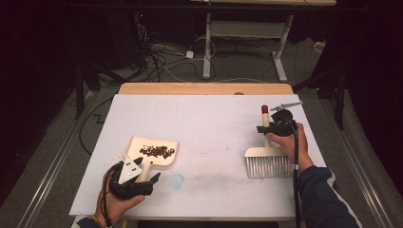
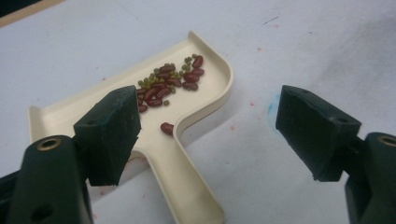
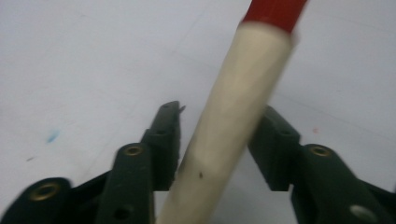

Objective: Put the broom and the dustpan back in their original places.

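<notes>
Dustpan point(image 1: 153, 153), cream plastic, lies flat on the white worktop point(image 1: 209, 123) at my near left, its handle pointing back toward my left gripper point(image 1: 145, 176). Inside the pan sits a small heap of dark red beans point(image 1: 157, 151) mixed with little green ones; in the left gripper view the heap point(image 2: 169, 83) lies toward the pan's back wall and one red bean point(image 2: 167, 128) lies apart, at the neck where the handle starts. My left gripper point(image 2: 205, 126) is released, jaws spread wide, one jaw over the pan's near edge, the other out over bare worktop beside the handle; the handle runs between them without touching either jaw. A faint blue smudge point(image 1: 177, 180) marks the worktop just right of that gripper. Brush point(image 1: 268, 160) is on my right side, well apart from the dustpan, grey bristles toward me, its cream handle point(image 1: 265, 124) with a red tip point(image 1: 264, 109) pointing away. My right gripper point(image 1: 278, 127) is at that handle. In the right gripper view the cream handle point(image 3: 224, 135) stands between the jaws of this gripper point(image 3: 219, 149), a little blurred; there's a sliver of gap on at least one side, so I cannot tell if it's clenched on it or just loose around it. Floor behind the worktop shows cables point(image 1: 161, 59) and a white desk frame point(image 1: 247, 33).
</notes>
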`<state>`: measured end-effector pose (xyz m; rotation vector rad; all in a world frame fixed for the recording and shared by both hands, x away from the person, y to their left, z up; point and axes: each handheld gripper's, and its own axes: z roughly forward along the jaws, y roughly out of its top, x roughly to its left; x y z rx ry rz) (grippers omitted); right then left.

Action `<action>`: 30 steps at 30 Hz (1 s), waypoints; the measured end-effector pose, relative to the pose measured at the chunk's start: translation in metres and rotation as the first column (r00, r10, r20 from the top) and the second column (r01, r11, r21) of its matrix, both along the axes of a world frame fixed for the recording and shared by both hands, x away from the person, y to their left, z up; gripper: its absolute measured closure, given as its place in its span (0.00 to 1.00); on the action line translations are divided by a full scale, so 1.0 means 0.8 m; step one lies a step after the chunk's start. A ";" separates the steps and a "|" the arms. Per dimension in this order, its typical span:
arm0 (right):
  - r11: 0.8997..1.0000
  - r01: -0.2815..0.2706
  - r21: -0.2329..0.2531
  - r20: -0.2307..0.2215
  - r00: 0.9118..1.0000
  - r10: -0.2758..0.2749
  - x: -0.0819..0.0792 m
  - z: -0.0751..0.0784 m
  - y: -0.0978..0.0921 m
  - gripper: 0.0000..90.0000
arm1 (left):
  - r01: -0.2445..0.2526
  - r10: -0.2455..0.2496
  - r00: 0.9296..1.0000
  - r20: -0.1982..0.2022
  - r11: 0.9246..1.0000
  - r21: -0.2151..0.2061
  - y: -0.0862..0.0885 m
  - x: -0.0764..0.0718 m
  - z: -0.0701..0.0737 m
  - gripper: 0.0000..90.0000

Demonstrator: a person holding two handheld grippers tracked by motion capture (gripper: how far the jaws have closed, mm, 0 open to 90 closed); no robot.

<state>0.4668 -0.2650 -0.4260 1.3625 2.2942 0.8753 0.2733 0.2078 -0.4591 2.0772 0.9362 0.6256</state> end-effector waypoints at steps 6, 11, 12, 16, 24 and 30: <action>1.000 0.023 -0.014 0.065 0.998 -0.022 -0.005 0.002 -0.003 0.58 | 0.022 -0.022 1.000 0.002 1.000 0.010 -0.004 0.000 -0.001 0.23; 0.999 -0.002 0.046 0.148 0.989 -0.005 -0.016 0.009 -0.009 0.57 | 0.033 -0.033 0.999 0.005 0.999 0.017 -0.006 0.001 -0.001 0.21; 0.999 -0.004 0.049 0.180 0.984 -0.005 -0.019 0.010 -0.009 0.56 | 0.036 -0.036 0.999 0.006 0.999 0.016 -0.006 0.001 -0.001 0.21; 0.998 -0.013 0.058 0.243 0.970 -0.002 -0.029 0.012 -0.007 0.49 | 0.043 -0.043 0.999 0.002 0.999 0.024 -0.008 0.003 -0.003 0.21; 0.997 -0.021 0.080 0.338 0.941 -0.007 -0.050 0.023 -0.003 0.35 | 0.061 -0.061 0.998 0.002 0.997 0.042 -0.015 0.005 -0.005 0.20; 0.994 -0.023 0.106 0.402 0.915 -0.022 -0.064 0.032 0.001 0.23 | 0.052 -0.052 0.999 0.000 0.998 0.043 -0.015 0.004 -0.004 0.19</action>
